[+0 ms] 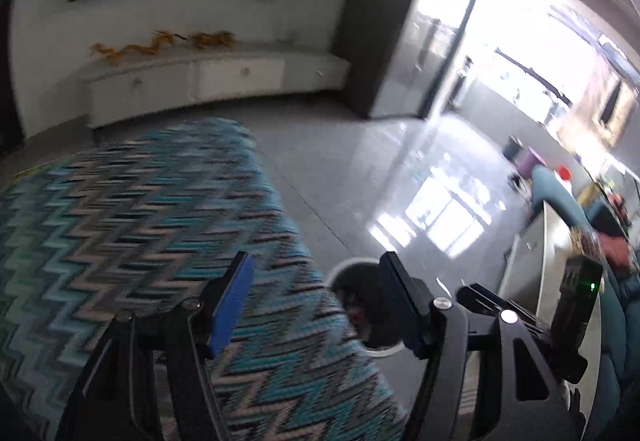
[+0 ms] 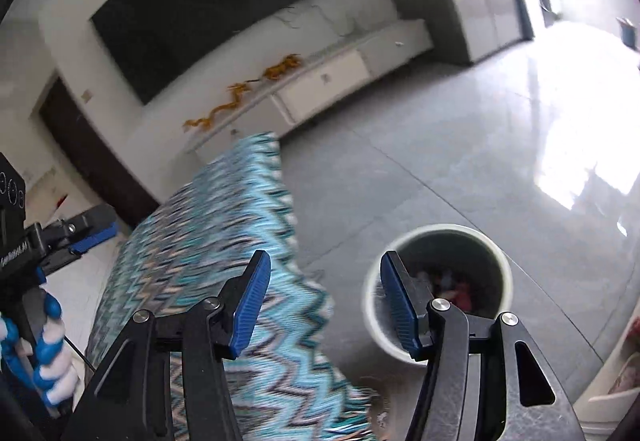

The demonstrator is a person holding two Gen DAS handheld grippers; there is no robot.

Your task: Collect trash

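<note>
Both my left gripper [image 1: 316,297] and right gripper [image 2: 325,297] stand spread and empty above the zigzag cloth [image 2: 224,241]. The trash bin [image 2: 440,237], already holding scraps, sits just beside the cloth's edge; I'd judge the next scrap should be carried squarely over its rim before release.

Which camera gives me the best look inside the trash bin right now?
The right wrist view: the trash bin shows nearly its whole white rim and reddish scraps inside, only partly crossed by one jaw. In the left wrist view the trash bin is mostly hidden behind a jaw and the zigzag cloth.
</note>
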